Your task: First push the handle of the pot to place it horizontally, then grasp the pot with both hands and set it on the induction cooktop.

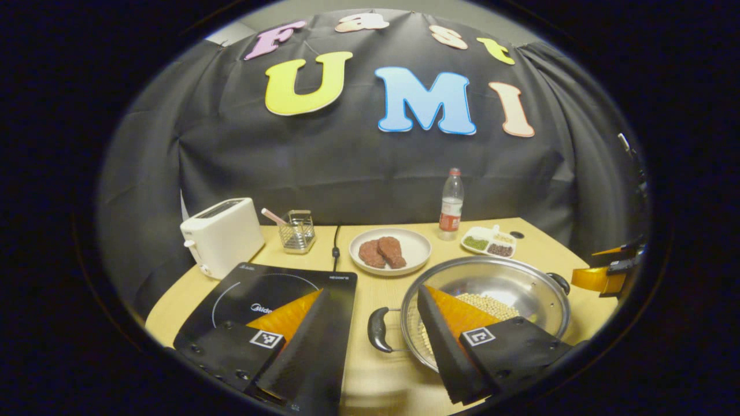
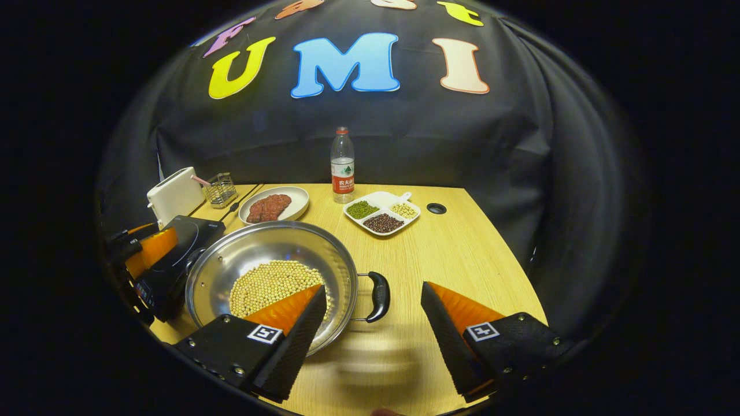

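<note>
A steel pot (image 1: 497, 276) holding soybeans (image 1: 491, 305) sits on the wooden table, just right of the black induction cooktop (image 1: 260, 289). Its two black handles lie left and right. My left gripper (image 1: 371, 292) is open and hovers over the near handle (image 1: 377, 329), one finger above the cooktop and the other above the pot. In the right gripper view the pot (image 2: 260, 248) is at lower left and its handle (image 2: 378, 296) lies between the fingers of my open right gripper (image 2: 373, 288). Nothing is held. The cooktop (image 2: 185, 231) is beyond the pot's left side.
At the back stand a white toaster (image 1: 222, 234), a wire holder (image 1: 296, 231), a plate of meat (image 1: 390, 250), a water bottle (image 1: 451, 205) and a divided dish of beans (image 1: 488, 241). The table's right edge (image 2: 509, 254) lies beyond bare wood.
</note>
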Demonstrator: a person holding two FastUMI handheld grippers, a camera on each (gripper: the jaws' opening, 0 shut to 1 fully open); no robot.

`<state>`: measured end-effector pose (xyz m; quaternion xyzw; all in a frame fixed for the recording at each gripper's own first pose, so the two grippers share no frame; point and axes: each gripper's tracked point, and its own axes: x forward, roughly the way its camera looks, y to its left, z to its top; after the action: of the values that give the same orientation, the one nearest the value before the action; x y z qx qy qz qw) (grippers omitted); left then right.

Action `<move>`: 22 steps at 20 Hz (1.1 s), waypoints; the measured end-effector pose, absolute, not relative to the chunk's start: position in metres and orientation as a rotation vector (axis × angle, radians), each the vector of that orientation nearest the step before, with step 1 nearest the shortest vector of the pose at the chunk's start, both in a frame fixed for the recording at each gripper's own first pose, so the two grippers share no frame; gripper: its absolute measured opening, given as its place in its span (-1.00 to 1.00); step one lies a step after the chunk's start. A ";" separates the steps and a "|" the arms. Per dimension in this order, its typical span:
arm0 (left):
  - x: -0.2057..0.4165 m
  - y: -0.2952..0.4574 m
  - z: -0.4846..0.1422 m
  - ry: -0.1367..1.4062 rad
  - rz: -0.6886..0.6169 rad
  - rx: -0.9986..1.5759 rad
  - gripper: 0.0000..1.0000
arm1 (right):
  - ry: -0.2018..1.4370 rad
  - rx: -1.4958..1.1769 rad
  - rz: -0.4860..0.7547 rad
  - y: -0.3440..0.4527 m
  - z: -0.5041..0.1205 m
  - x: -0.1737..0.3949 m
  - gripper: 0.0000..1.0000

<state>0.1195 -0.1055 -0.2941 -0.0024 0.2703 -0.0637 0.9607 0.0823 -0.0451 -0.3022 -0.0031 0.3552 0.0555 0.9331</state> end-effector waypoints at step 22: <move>0.122 -0.134 -0.395 0.806 -0.137 -0.004 0.78 | 0.850 0.030 0.131 -0.035 -0.362 0.097 0.76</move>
<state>0.1216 -0.1336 -0.3948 -0.0020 0.3919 -0.0664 0.9176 0.0975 -0.0353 -0.3625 0.0145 0.4118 0.0635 0.9089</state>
